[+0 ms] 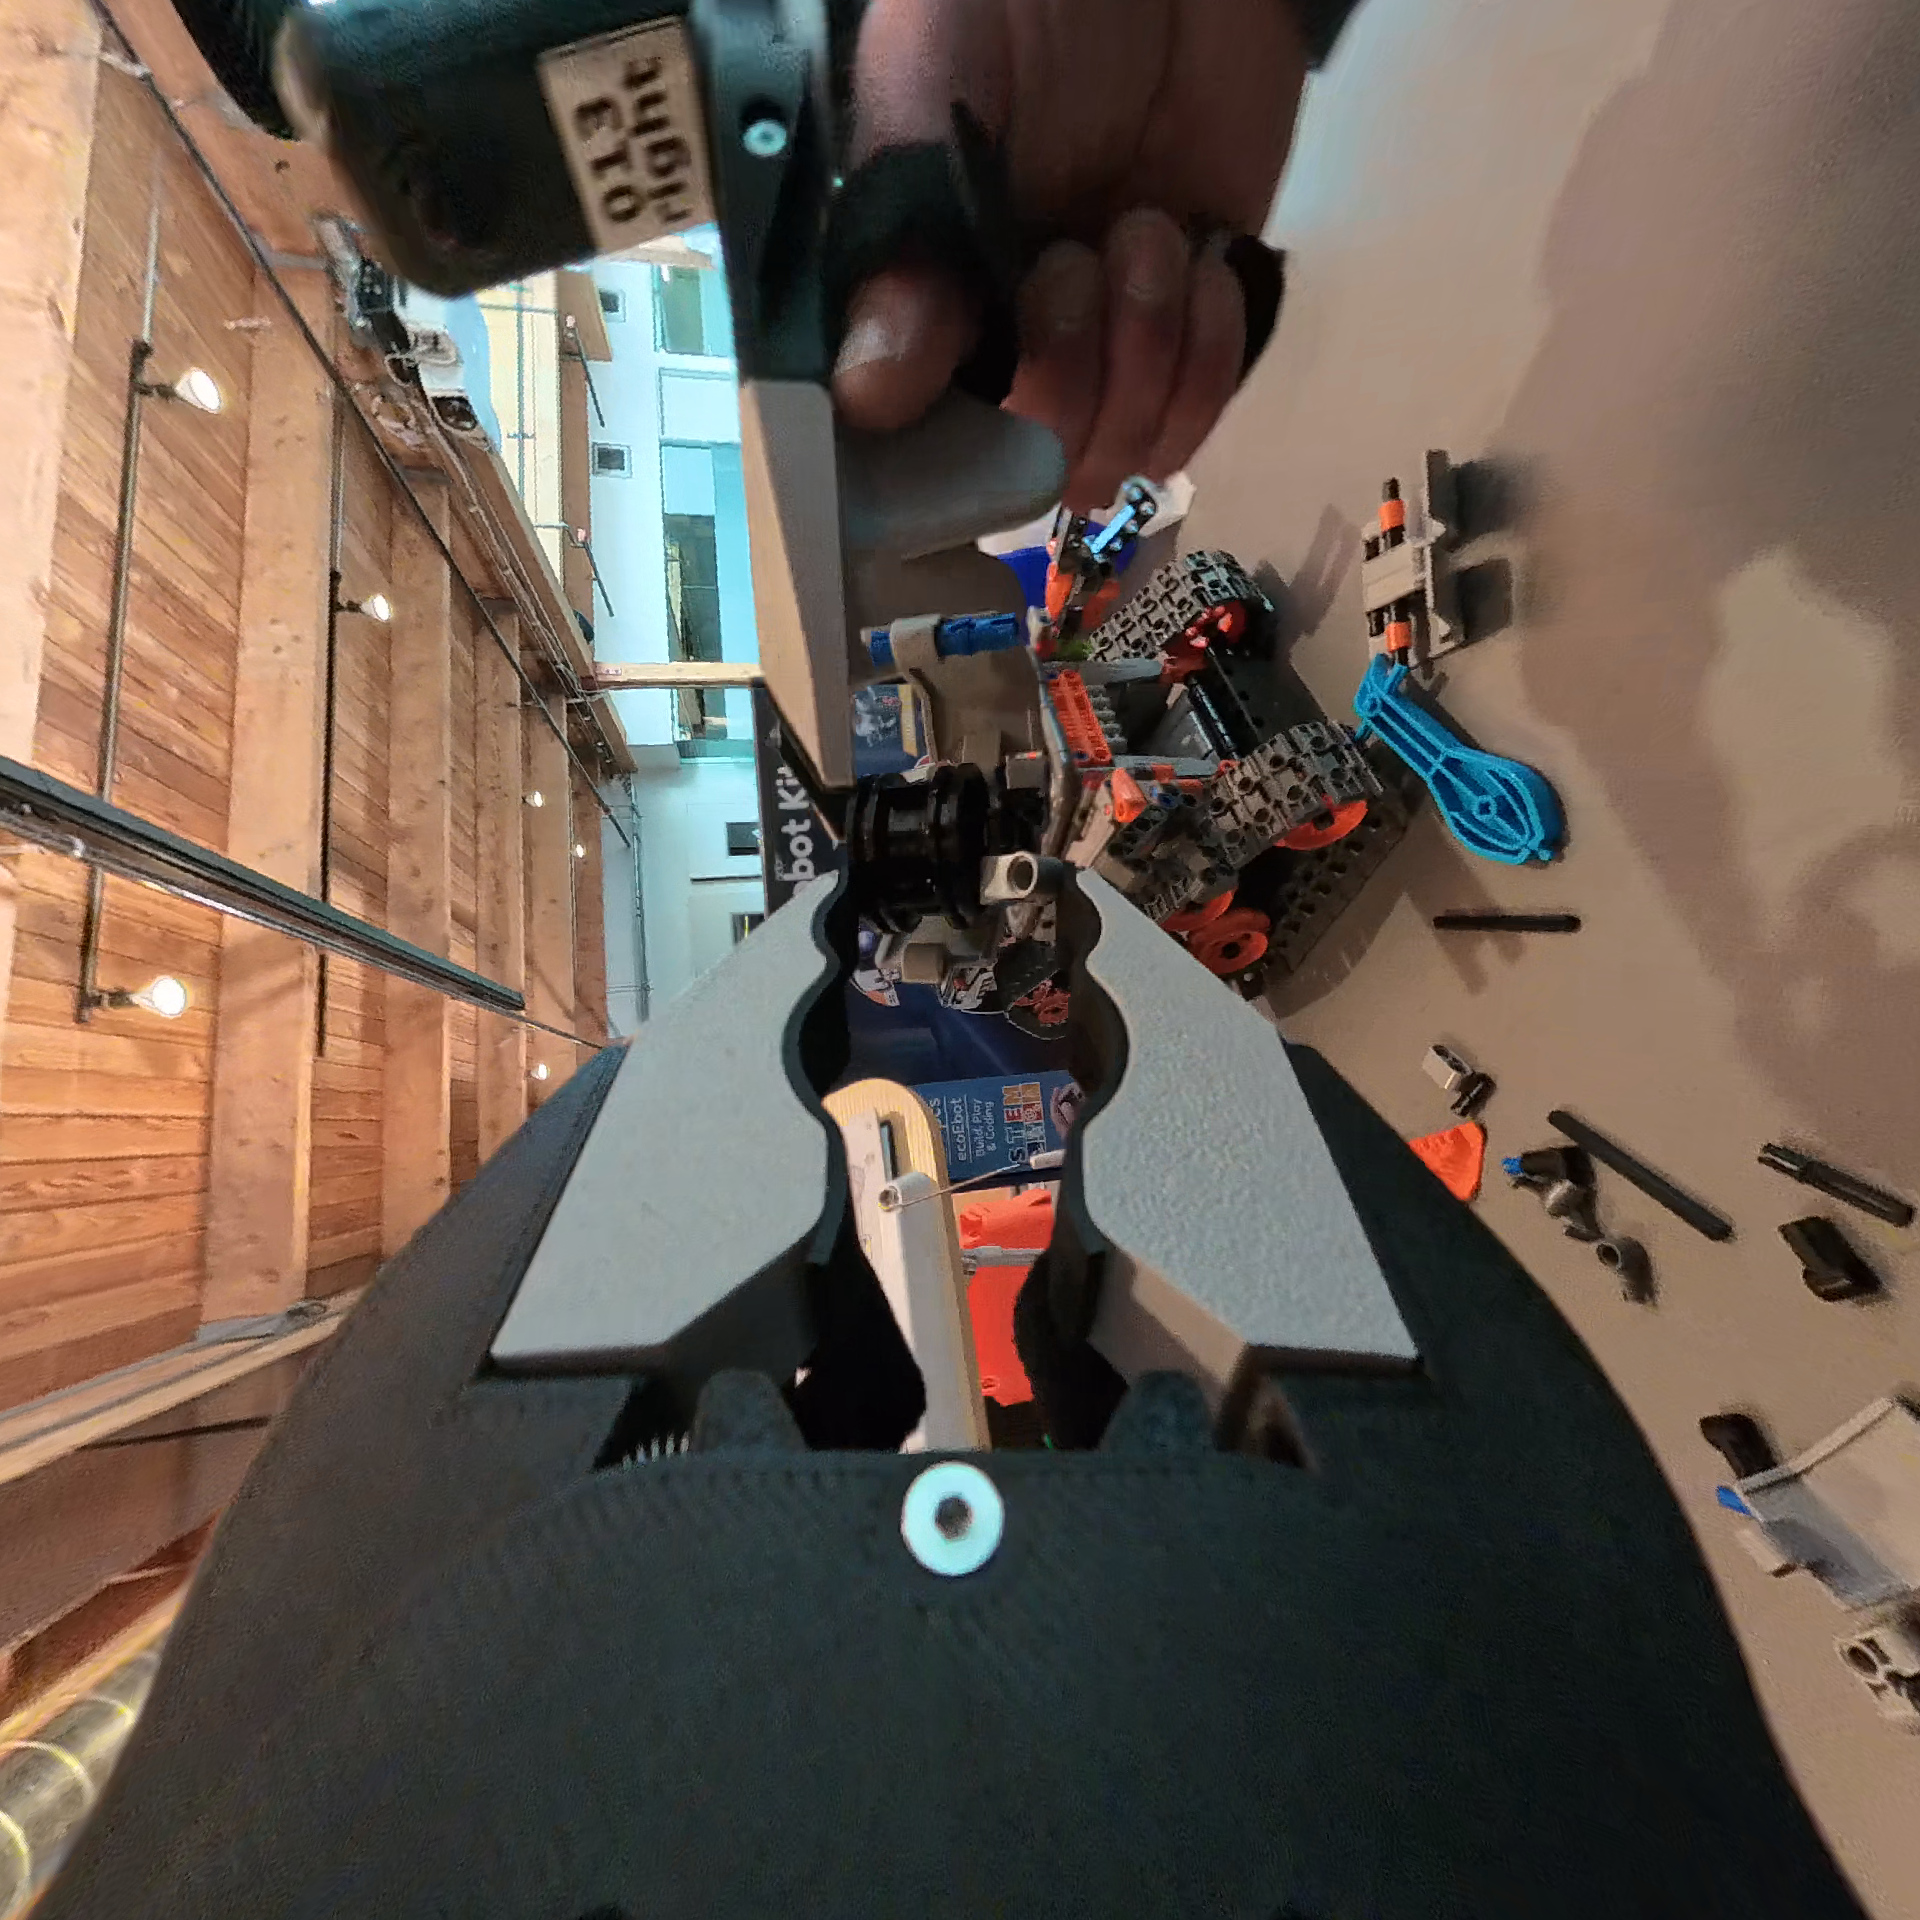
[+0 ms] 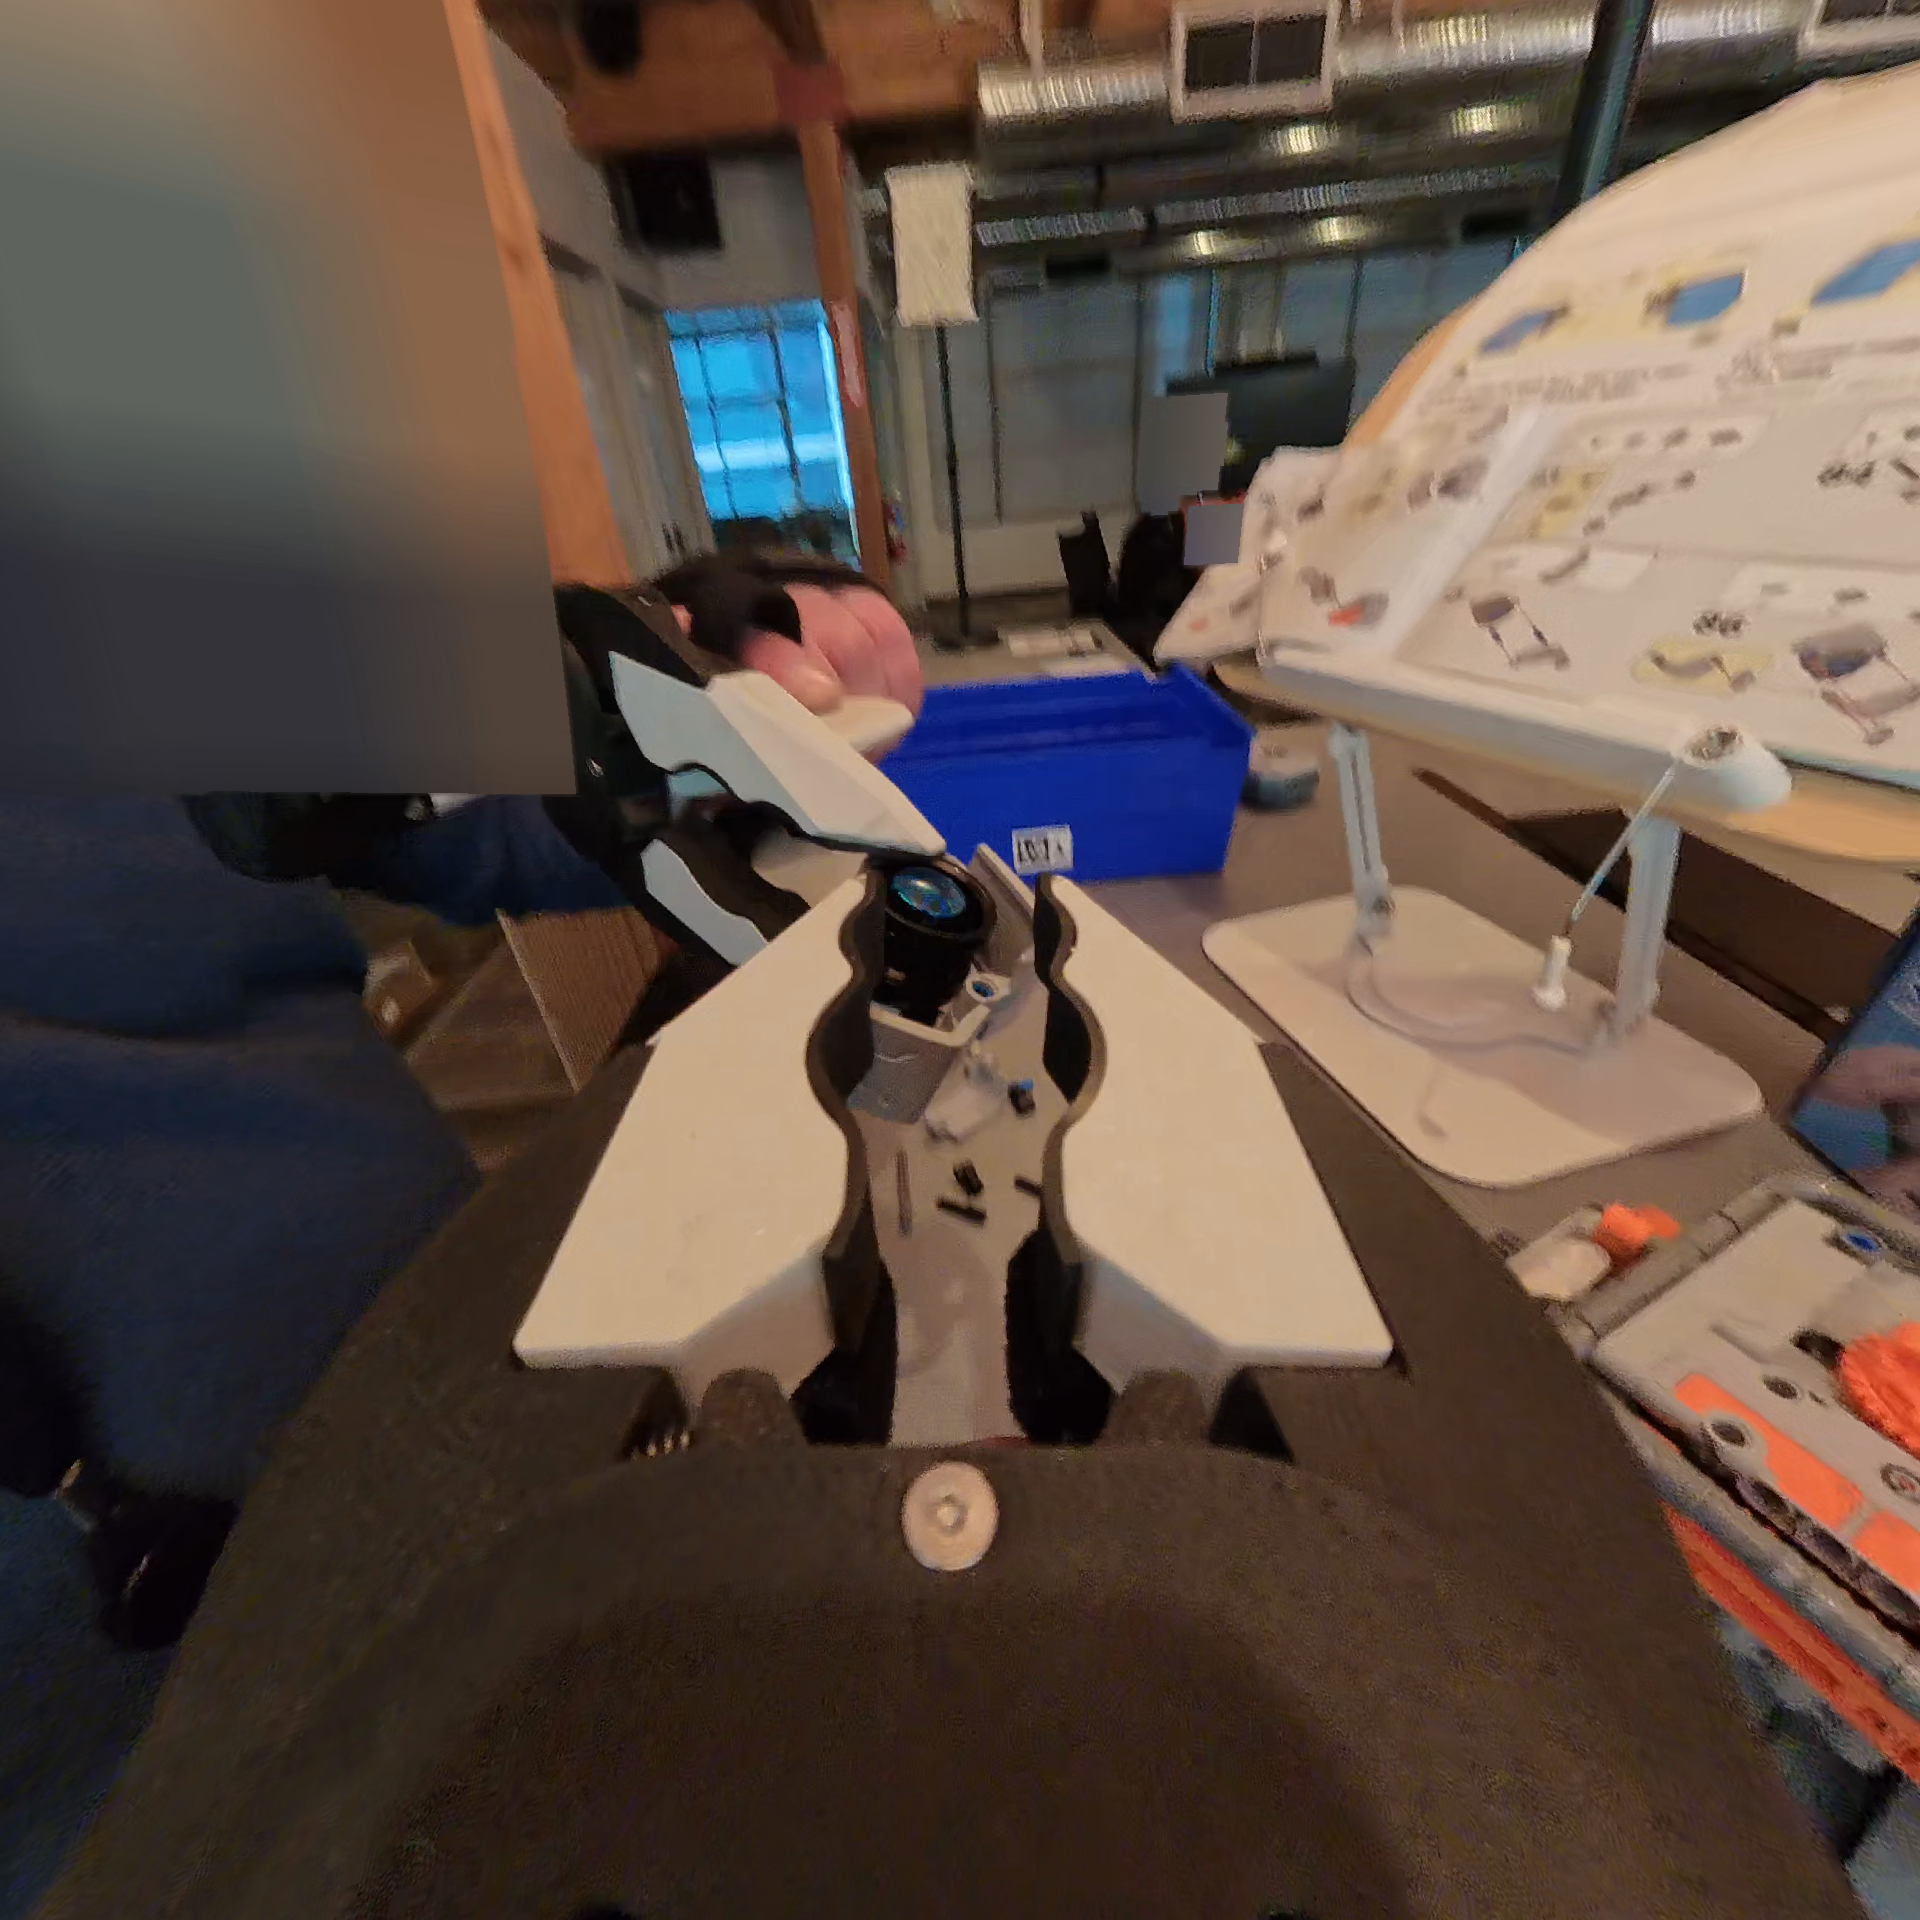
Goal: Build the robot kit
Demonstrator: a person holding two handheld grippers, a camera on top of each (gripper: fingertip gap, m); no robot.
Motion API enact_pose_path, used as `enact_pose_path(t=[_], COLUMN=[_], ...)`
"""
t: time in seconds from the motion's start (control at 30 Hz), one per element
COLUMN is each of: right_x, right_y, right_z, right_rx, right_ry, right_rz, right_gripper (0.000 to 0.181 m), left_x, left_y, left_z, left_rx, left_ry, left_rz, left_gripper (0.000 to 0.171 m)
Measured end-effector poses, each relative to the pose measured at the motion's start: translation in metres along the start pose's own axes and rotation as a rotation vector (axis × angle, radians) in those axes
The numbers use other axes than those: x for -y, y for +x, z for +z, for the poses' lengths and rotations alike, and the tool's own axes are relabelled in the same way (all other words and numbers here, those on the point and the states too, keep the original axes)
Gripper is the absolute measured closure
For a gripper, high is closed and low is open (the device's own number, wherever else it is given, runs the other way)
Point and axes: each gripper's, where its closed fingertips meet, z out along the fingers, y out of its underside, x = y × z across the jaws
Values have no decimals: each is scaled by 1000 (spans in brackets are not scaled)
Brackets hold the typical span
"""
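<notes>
**Far left.** A person's blue-clad body (image 2: 156,1091) fills the left edge of the right wrist view.

**Left hand-held gripper** (image 1: 956,894). The jaws stand narrow. The tips reach a small grey assembly with a black cylindrical part (image 1: 914,852). Whether its pads press on the part cannot be told. In the right wrist view its white fingers come in from the left, with the upper one lying against the top of the black part.

**Right hand-held gripper** (image 2: 951,888). The jaws are narrow and closed on the same assembly. The black cylinder sits between the fingertips, raised above the bench (image 1: 1662,312). The right hand (image 1: 1091,260) grips the handle.

**Centre, far.** A blue bin (image 2: 1060,769) stands on the bench behind the grippers.

**Bench below the assembly.**
- A tracked vehicle model (image 1: 1226,769) in grey, black and orange stands near the grippers.
- A blue plastic tool (image 1: 1455,769) lies just beside the model.
- A small grey block with orange pins (image 1: 1403,582) lies near the tool.
- Loose black axles (image 1: 1636,1174), an orange piece (image 1: 1449,1158) and small connectors are scattered apart from one another.

**Right.**
- A printed instruction sheet (image 2: 1610,468) rests tilted on a white stand (image 2: 1475,1018).
- A grey and orange parts set (image 2: 1766,1403) lies near, at the right edge.
</notes>
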Motion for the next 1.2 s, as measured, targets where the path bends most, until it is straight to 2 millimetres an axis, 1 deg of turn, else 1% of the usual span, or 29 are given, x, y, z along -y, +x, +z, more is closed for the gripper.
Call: enact_pose_path(t=[0.07,0.17,0.3,0.33,0.4,0.43,0.63,0.67,0.73,0.83,0.9,0.93,0.97,1.0,1.07,1.13,1.2], right_x=[-12,-37,-77,-85,-101,-107,-127,-130,-139,-153,-163,-170,-178,-181,-182,-183,-182], right_y=[-4,-4,-5,-4,-5,-4,1,2,1,1,-4,-7,-7,-8,-12,-12,-13], right_z=[0,-3,-6,-6,-7,-8,-13,-14,-15,-18,-17,-16,-16,-15,-13,-13,-14], right_rx=[20,36,42,34,35,30,-22,-36,-45,-53,-31,-18,-21,-16,1,1,5], right_ry=[-91,-231,-412,-446,-517,-539,-617,-625,-643,-683,-719,-747,-783,-785,-791,-791,-784], right_rz=[3,30,85,94,109,105,56,24,-15,-69,-107,-122,-139,-159,-183,-190,-183], right_gripper=[157,162,159,152,152,152,153,153,153,153,153,153,152,153,152,152,152], left_x=[2,1,9,13,15,15,14,13,7,11,15,15,17,18,22,24,26], left_y=[11,29,64,73,83,87,107,110,117,132,135,136,141,149,159,159,160], left_z=[4,12,23,24,28,29,36,35,32,21,19,21,21,21,22,25,26], left_rx=[-23,-35,-86,-101,-121,-123,-133,-148,-191,-315,-364,-371,-403,-458,-501,-487,-501], left_ry=[5,-2,17,35,40,42,23,25,3,49,63,58,54,50,56,51,49], left_rz=[22,48,73,87,102,100,57,30,-33,-164,-232,-250,-262,-269,-267,-279,-293], left_gripper=[137,137,137,136,136,137,137,136,128,131,137,137,138,140,146,148,146])
